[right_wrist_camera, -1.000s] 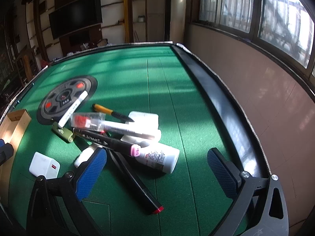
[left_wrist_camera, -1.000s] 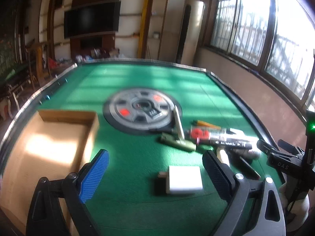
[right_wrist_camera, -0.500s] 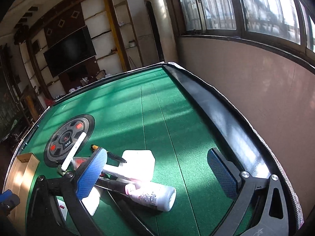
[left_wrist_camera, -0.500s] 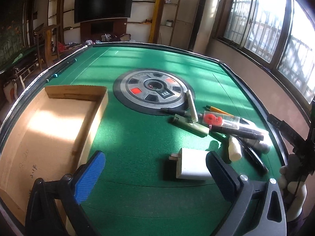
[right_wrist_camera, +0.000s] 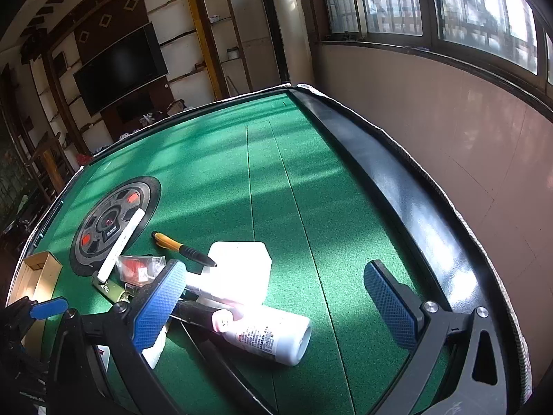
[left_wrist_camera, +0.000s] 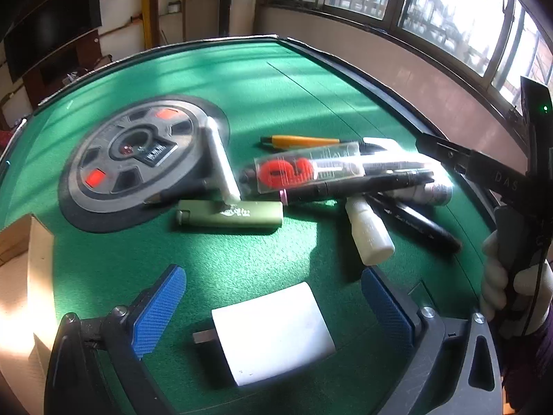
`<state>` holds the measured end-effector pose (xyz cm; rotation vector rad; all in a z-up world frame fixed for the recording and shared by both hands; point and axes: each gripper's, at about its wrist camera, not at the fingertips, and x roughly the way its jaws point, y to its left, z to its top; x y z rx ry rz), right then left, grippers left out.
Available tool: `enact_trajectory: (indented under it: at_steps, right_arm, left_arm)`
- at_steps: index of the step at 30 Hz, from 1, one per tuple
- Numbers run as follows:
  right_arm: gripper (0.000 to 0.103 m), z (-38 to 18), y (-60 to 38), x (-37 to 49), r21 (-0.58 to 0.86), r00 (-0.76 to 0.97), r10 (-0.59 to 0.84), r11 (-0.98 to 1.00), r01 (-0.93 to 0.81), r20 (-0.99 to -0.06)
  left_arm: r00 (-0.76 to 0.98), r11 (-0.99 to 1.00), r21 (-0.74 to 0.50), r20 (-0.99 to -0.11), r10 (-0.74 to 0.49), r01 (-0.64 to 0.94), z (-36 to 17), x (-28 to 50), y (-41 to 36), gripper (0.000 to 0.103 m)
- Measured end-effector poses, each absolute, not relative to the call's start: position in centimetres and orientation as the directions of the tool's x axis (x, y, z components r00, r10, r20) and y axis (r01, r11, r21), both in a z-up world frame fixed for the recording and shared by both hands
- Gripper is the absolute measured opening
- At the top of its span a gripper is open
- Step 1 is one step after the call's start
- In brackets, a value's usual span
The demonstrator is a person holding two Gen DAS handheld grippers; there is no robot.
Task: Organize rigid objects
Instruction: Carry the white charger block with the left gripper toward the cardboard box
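A white charger block (left_wrist_camera: pixel 273 328) lies on the green felt between the open fingers of my left gripper (left_wrist_camera: pixel 273 297), untouched. Beyond it lies a pile: an olive lighter (left_wrist_camera: pixel 230 218), a white marker (left_wrist_camera: pixel 221 162), a clear packet with red parts (left_wrist_camera: pixel 307 171), an orange pen (left_wrist_camera: pixel 297 141), black markers (left_wrist_camera: pixel 414 223) and a small white bottle (left_wrist_camera: pixel 368 238). My right gripper (right_wrist_camera: pixel 273 301) is open and empty over a white bottle (right_wrist_camera: pixel 269 335) and a white box (right_wrist_camera: pixel 238 269), held above the pile.
A cardboard box (left_wrist_camera: pixel 20 263) stands at the left; it also shows in the right wrist view (right_wrist_camera: pixel 38 273). A round dark disc (left_wrist_camera: pixel 134 159) is set in the table centre. The black table rim (right_wrist_camera: pixel 397 193) runs along the right, with a wall beyond.
My left gripper has moved forward and right, so its open fingers now straddle the white charger block. My right gripper has stayed open over the pile, tilting a little.
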<state>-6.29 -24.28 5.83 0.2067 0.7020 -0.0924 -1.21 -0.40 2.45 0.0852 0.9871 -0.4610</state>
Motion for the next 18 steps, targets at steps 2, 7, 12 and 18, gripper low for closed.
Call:
enact_trajectory:
  at_steps: [2,7,12,18]
  right_arm:
    - [0.102,5.5,-24.2,-6.0,0.150,0.744,-0.012,0.977,0.151,-0.668]
    - [0.102,4.9,-24.0,-5.6,0.150,0.721,-0.002,0.978,0.146,-0.693]
    - [0.102,5.0,-24.0,-5.7,0.145,0.723,-0.011,0.978,0.152,-0.690]
    - [0.102,4.8,-24.0,-5.5,0.133,0.716,-0.022,0.978,0.160,-0.697]
  left_arm:
    - [0.412,0.879,-0.193,-0.826,-0.385,0.435,1.9,-2.0,-0.5,0.097]
    - [0.317,0.800,-0.259,-0.818,-0.480,0.542,2.3,-6.2,-1.0,0.097]
    - [0.440,0.844,-0.113,-0.813,-0.382,0.524,4.3,-8.5,-1.2,0.097]
    - [0.531,0.886,0.068,-0.820,-0.212,0.458,2.9,-8.7,-3.4,0.097]
